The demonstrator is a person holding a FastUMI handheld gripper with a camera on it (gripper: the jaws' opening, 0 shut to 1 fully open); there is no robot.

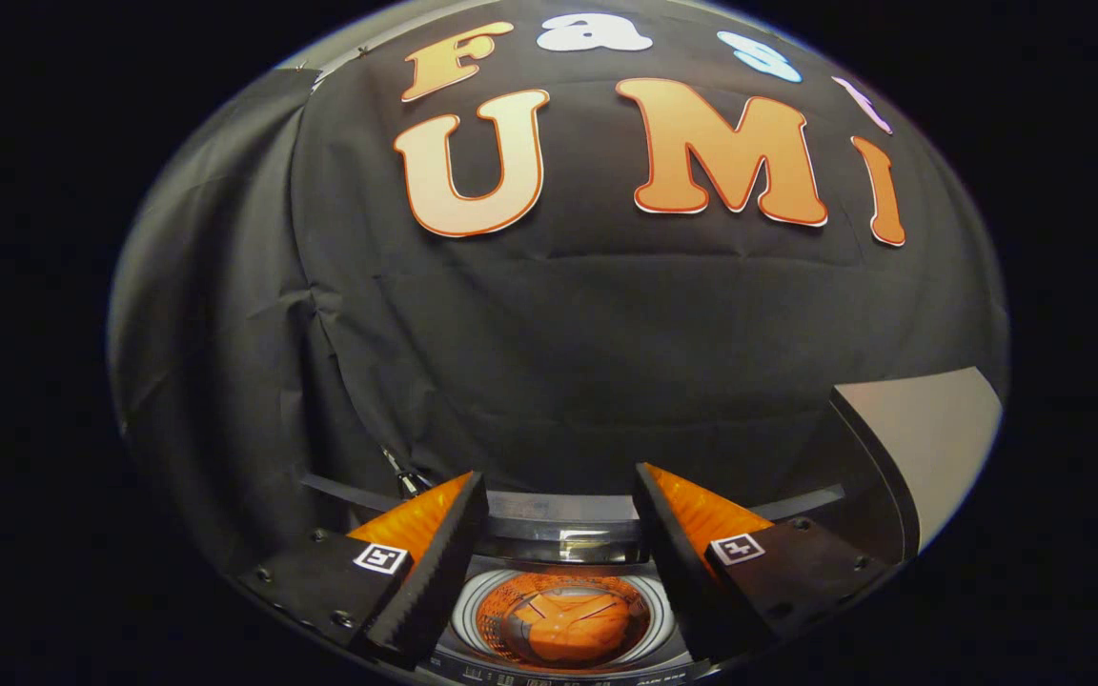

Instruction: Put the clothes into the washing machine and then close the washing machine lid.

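An orange garment (568,624) lies bunched in the round drum of the washing machine (559,534), seen from above between and below my fingers. My gripper (559,495) hovers over the machine's opening, open, with nothing between its fingers. The machine's lid (930,448) stands raised at the right, beyond the right finger, its pale inner face showing.
The booth's black cloth wall hangs close behind the machine and wraps round to the left. A dark bar (349,493) runs along the machine's back edge at the left.
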